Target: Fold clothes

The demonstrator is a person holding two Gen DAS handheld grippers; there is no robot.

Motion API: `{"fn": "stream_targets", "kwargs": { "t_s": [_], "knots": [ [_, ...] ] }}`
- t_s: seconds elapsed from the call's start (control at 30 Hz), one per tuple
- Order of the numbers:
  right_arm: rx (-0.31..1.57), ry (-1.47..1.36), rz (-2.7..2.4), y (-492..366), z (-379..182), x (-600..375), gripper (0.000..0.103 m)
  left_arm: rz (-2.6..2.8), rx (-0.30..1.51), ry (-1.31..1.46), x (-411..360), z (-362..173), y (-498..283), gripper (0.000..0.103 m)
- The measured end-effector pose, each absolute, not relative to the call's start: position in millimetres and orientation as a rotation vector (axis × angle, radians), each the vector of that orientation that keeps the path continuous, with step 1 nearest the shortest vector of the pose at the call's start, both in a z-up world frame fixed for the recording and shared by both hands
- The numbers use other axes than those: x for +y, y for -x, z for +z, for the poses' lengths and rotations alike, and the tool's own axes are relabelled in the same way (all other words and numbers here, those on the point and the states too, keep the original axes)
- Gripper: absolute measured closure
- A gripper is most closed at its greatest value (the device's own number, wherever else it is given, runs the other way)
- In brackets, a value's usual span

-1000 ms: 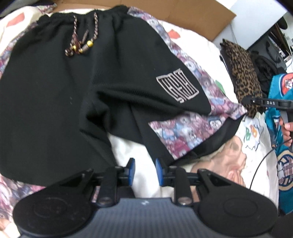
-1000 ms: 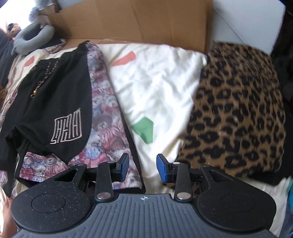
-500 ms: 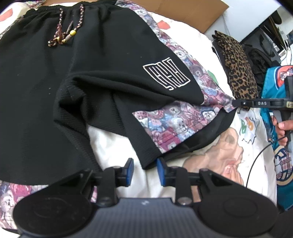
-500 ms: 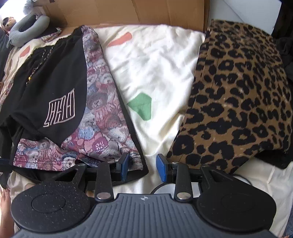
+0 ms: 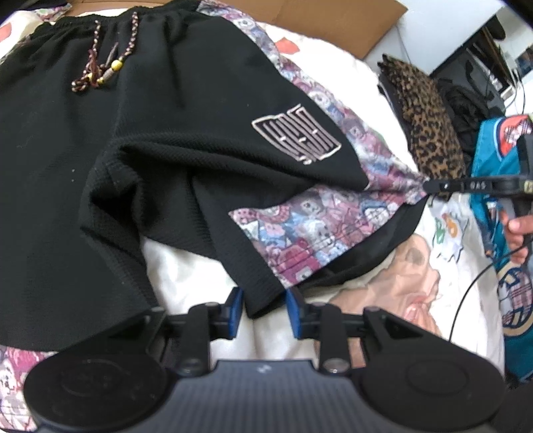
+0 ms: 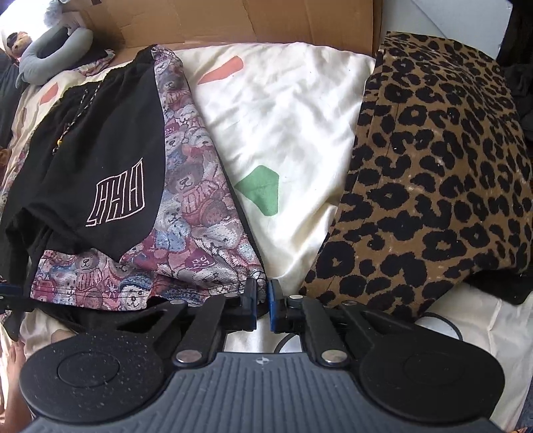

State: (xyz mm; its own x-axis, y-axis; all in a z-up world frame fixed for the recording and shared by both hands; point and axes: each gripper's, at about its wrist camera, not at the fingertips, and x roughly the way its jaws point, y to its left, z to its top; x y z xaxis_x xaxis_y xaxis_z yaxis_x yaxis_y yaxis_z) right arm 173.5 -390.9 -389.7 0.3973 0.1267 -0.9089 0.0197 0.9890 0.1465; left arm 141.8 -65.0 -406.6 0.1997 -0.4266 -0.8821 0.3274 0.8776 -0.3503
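Note:
Black shorts point(image 5: 166, 150) with bear-print side panels, a stitched logo and a beaded drawcord lie spread on a cream bedsheet point(image 6: 283, 116). In the right wrist view the shorts point(image 6: 116, 150) fill the left side. My right gripper point(image 6: 262, 299) is shut on the outer corner of the printed leg hem; the left wrist view shows that gripper point(image 5: 429, 186) pinching the corner from the right. My left gripper point(image 5: 263, 311) stands open low over the sheet. The black inner hem corner of the same leg lies between its blue pads, which do not press on it.
A leopard-print cushion point(image 6: 433, 166) lies right of the shorts. Cardboard point(image 6: 266, 20) stands along the far edge, with a grey neck pillow point(image 6: 56, 46) at the far left. A teal garment point(image 5: 499, 160), a black cable point(image 5: 466, 299) and a person's hand point(image 5: 516, 229) sit at the right.
My right gripper's jaws have closed on the printed hem corner. My left gripper has sunk toward the sheet, so the black hem corner now lies between its fingers.

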Motion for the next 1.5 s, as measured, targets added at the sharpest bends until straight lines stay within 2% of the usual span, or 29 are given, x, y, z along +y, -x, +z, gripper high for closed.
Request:
{"fn": "stream_targets", "kwargs": {
  "t_s": [0.07, 0.1, 0.5, 0.77, 0.8, 0.87, 0.93, 1.03, 1.17, 1.2, 1.5],
  "knots": [
    [1.162, -0.141, 0.066, -173, -390, -391, 0.097, -0.535, 1.266, 0.092, -65, -408, -141, 0.090],
    [1.161, -0.138, 0.067, -173, -389, -391, 0.098, -0.545, 1.259, 0.092, -65, -406, -140, 0.101],
    [1.148, -0.125, 0.061, -174, -379, -393, 0.099, -0.738, 1.264, 0.091, -67, -371, -121, 0.102],
    [1.166, -0.114, 0.044, -171, -383, -397, 0.099, -0.833, 1.401, 0.059, -77, -394, -105, 0.102],
    [1.172, -0.120, 0.043, -171, -384, -398, 0.099, -0.843, 1.415, 0.064, -76, -394, -106, 0.101],
    [1.185, -0.139, 0.037, -172, -386, -402, 0.098, -0.846, 1.422, 0.066, -71, -392, -106, 0.090],
    [1.194, -0.164, 0.030, -171, -386, -407, 0.097, -0.833, 1.412, 0.085, -62, -388, -108, 0.074],
    [1.176, -0.220, 0.022, -168, -381, -415, 0.093, -0.754, 1.399, 0.176, -47, -388, -117, 0.058],
    [1.137, -0.308, -0.016, -166, -378, -428, 0.081, -0.605, 1.415, 0.286, -38, -402, -131, 0.057],
    [1.132, -0.326, -0.022, -167, -378, -431, 0.080, -0.586, 1.416, 0.310, -36, -404, -134, 0.053],
    [1.108, -0.436, -0.050, -175, -388, -436, 0.080, -0.435, 1.480, 0.483, -36, -432, -143, 0.052]
  ]
}}
